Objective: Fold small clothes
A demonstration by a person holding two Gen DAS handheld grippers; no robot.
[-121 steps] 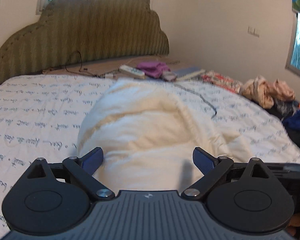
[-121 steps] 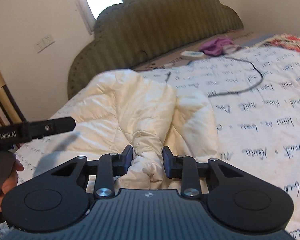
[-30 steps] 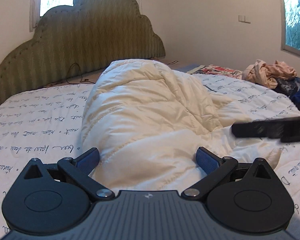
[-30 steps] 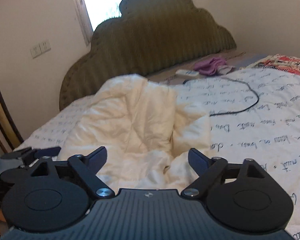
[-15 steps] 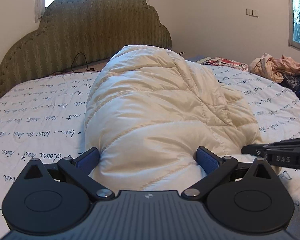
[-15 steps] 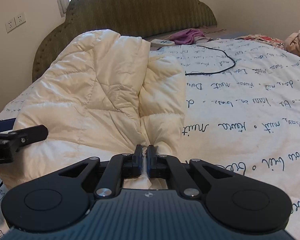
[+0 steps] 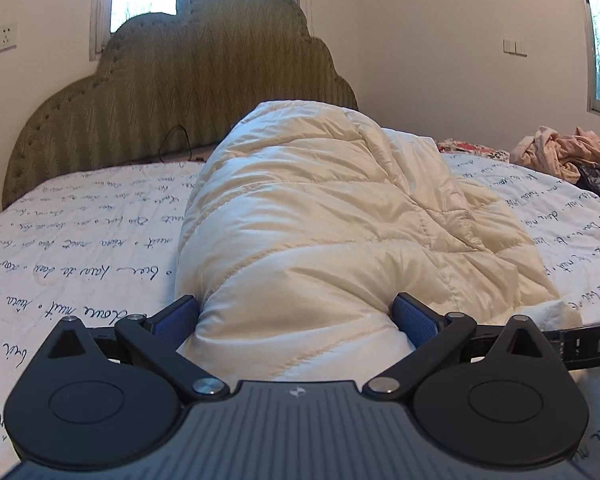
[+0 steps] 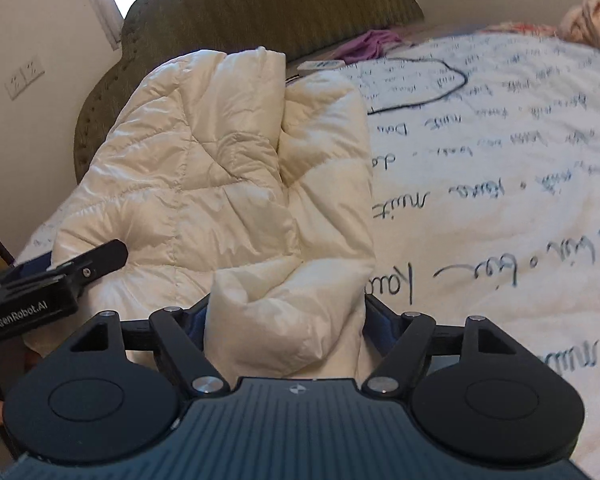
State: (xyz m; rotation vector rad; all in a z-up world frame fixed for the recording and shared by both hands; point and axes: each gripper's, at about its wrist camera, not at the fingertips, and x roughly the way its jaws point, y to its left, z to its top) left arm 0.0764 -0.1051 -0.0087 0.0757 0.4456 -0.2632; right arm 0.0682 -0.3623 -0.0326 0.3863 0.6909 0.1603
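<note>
Two grippers' width of jacket on bed

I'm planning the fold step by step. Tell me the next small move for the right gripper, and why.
Probably close the right gripper on the near edge of the cream puffer jacket. Its jaws are opening, and a bunched fold of the jacket already sits between them. The left gripper straddles the jacket's other near corner, jaws wide, so both ends look lined up for a lift.
</note>
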